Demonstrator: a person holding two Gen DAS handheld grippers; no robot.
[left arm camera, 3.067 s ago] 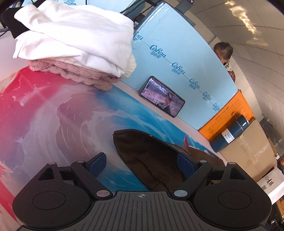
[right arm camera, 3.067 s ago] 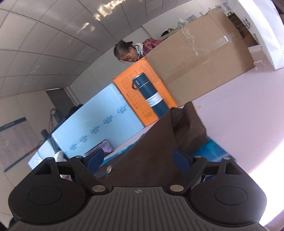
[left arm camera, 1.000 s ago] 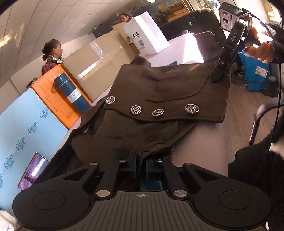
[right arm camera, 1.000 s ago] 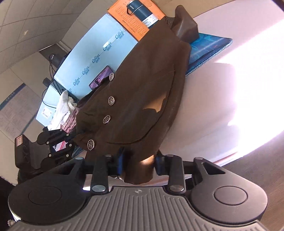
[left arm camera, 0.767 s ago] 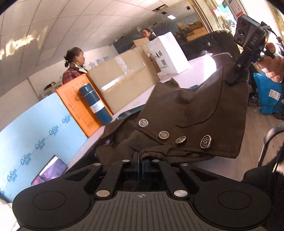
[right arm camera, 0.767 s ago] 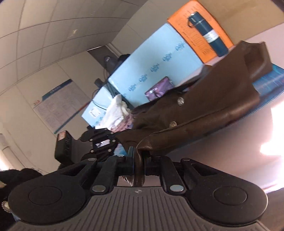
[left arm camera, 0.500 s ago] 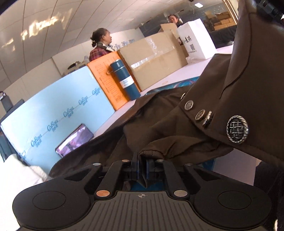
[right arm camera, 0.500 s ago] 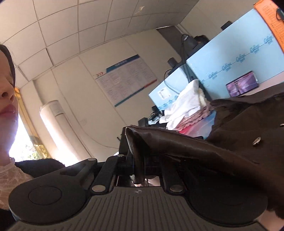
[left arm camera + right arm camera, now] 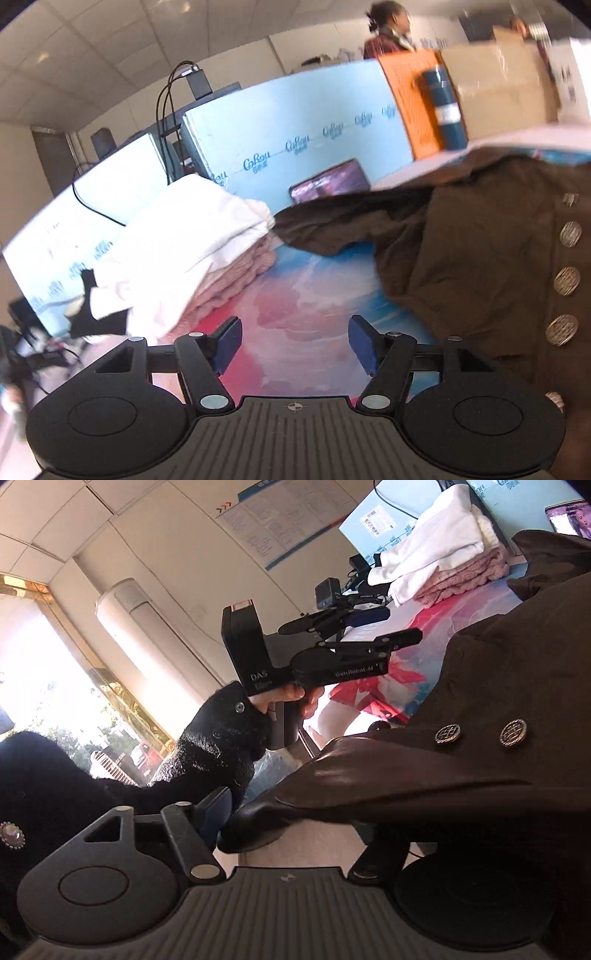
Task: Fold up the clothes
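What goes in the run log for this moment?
left gripper: opening, nothing between | right gripper: opening, brown coat edge between fingers | coat on mat

jacket (image 9: 480, 258) – brown | mat (image 9: 295, 295) – pink-blue swirl | pads (image 9: 364, 347) – blue

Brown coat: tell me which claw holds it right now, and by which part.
Neither. The left claw is opening over the mat, nothing between its pads. The right claw is opening too; the brown coat's edge lies loose between its fingers, unpinched.
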